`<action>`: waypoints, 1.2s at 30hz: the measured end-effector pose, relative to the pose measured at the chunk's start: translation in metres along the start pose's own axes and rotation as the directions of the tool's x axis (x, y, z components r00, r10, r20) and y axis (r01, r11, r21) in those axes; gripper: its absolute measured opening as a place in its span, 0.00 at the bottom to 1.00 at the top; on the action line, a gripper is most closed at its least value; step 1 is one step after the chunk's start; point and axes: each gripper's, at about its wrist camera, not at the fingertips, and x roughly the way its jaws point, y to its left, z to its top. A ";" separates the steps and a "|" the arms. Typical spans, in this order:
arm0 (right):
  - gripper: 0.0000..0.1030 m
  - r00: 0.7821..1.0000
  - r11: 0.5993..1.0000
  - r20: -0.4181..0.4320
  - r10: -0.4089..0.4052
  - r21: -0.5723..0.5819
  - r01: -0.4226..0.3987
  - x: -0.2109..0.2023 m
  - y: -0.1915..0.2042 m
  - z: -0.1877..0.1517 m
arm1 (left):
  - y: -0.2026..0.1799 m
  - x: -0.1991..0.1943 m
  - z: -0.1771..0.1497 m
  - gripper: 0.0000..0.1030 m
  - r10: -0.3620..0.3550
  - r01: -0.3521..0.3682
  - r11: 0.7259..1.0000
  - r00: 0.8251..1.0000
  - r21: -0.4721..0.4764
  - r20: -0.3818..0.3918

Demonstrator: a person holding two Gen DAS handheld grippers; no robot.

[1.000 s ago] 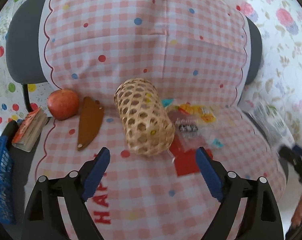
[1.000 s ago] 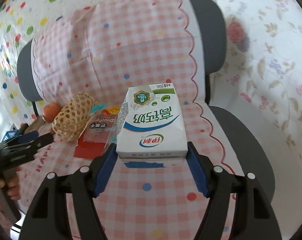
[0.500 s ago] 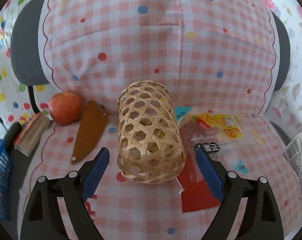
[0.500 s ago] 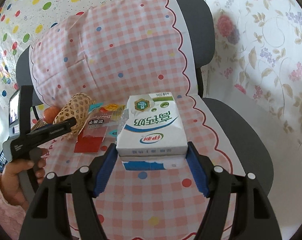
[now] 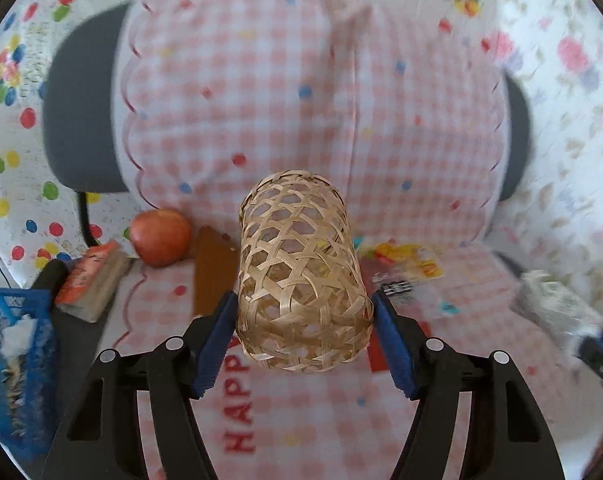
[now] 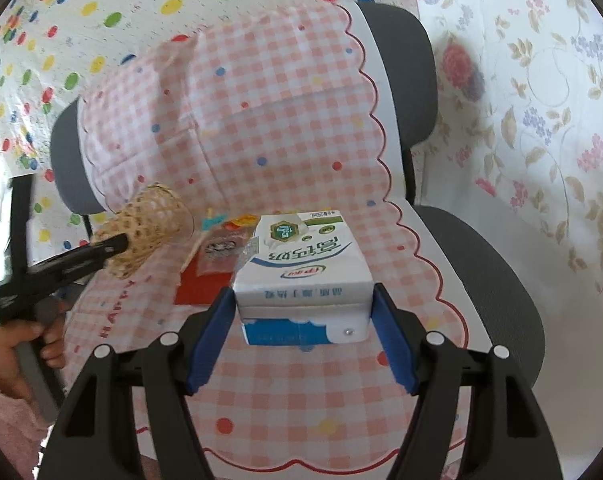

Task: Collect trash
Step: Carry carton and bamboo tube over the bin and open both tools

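Left hand-held gripper (image 5: pixel 303 320): you have just closed on the woven basket (image 5: pixel 301 272), axis pointing away.
Right hand-held gripper (image 6: pixel 301 312): clamps milk carton (image 6: pixel 301 268).
Basket: lies to your carton's left; mouth hidden.

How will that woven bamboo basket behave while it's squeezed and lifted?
The bamboo basket is open lattice, so probably light. Its thin strips may flex under the left tool's pads, which have just been closing onto its sides. Being cylindrical and lying on its side, it would likely roll if released.
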 end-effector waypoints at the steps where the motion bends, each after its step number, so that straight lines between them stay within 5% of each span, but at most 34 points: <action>1: 0.66 1.000 1.000 0.005 0.007 0.001 -0.007 -0.003 0.002 0.000 | 0.004 -0.018 -0.001 0.65 -0.026 0.026 1.000 1.000 -0.003 0.015; 10: 0.66 0.999 0.999 0.018 0.035 -0.010 -0.034 -0.027 0.023 -0.007 | -0.001 -0.100 -0.035 0.66 -0.116 0.114 0.993 0.992 0.032 0.058; 28: 0.66 0.992 0.995 0.081 -0.098 0.039 0.095 -0.140 0.012 -0.082 | -0.048 -0.147 -0.114 0.66 -0.306 0.305 0.945 0.952 0.122 -0.006; 36: 0.66 0.970 0.972 0.073 -0.230 0.068 0.226 -0.194 -0.007 -0.129 | -0.099 -0.162 -0.158 0.66 -0.428 0.436 0.873 0.900 0.217 -0.086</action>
